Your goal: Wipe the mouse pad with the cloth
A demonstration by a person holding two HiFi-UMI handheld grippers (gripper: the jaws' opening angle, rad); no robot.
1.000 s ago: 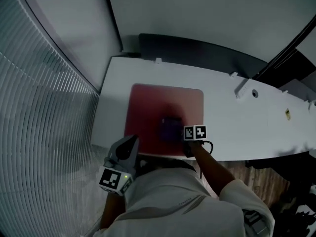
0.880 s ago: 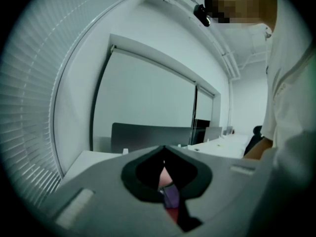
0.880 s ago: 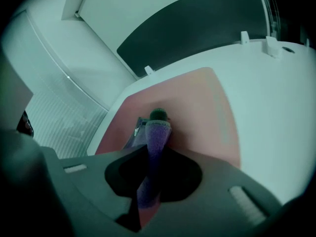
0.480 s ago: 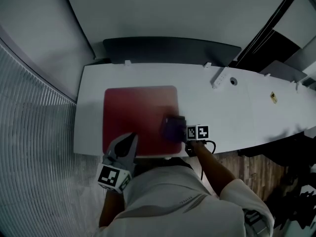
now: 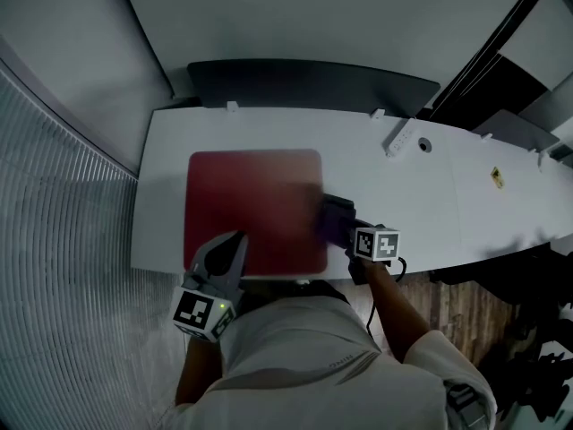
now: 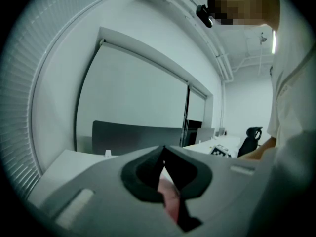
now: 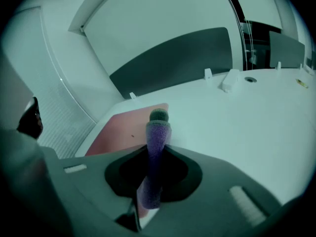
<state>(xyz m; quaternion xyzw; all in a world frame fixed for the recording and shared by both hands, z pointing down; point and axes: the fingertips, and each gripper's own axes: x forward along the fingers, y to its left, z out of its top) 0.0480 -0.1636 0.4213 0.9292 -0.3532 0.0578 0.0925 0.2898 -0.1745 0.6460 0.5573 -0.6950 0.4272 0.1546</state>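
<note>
A dark red mouse pad [image 5: 252, 209] lies on the white desk [image 5: 421, 195]. My right gripper [image 5: 351, 240] is shut on a purple cloth [image 5: 335, 220], which rests at the pad's right edge, partly over the desk. In the right gripper view the cloth [image 7: 155, 152] stands pinched between the jaws, with the mouse pad [image 7: 123, 127] to its left. My left gripper [image 5: 235, 245] hovers over the pad's near edge, jaws shut with nothing held. In the left gripper view a sliver of the mouse pad [image 6: 170, 199] shows below the tips.
A dark divider panel [image 5: 313, 83] runs along the desk's back edge. A white power strip [image 5: 398, 139] and a round cable hole [image 5: 423, 145] sit at the back right. A ribbed wall [image 5: 63, 240] is on the left. Wooden floor [image 5: 448, 303] lies below the desk's front edge.
My right gripper has dragged the cloth rightward across the mouse pad to its right edge. The left gripper has stayed near the pad's near edge.
</note>
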